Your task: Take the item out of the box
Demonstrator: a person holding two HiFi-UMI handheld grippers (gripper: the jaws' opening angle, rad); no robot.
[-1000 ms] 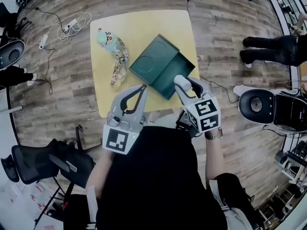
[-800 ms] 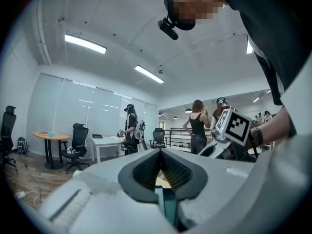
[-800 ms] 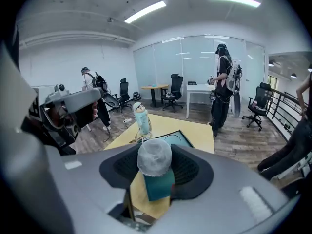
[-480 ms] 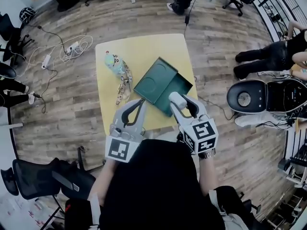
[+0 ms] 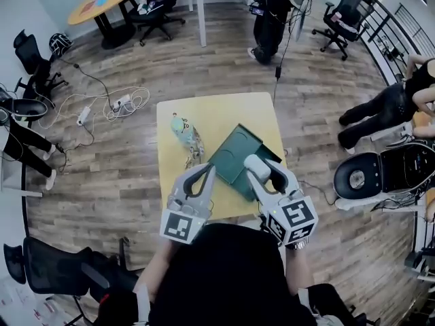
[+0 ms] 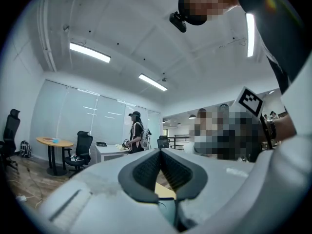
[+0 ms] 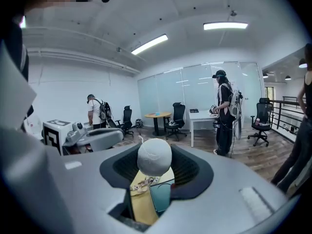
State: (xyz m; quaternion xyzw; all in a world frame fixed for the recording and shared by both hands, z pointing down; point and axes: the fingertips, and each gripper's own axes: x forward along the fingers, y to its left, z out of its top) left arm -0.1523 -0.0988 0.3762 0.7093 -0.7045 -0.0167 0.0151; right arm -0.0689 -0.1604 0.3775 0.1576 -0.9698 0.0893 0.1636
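Observation:
A dark green box lies open on the yellow table, its tray part toward the right. A pale blue-headed doll toy lies on the table to the box's left. My right gripper hovers over the box's near right corner, shut on a white ball. In the right gripper view the ball sits between the jaws, with the box and toy below. My left gripper is shut and empty above the table's front edge; its tips meet.
A person stands beyond the table near a white desk. Cables trail on the wooden floor at left. Office chairs and a seated person are at right; a round table is far left.
The head view has lifted, so the table and box now sit higher and smaller in frame with more room showing. Both grippers keep their stance; the ball stays in the right one.

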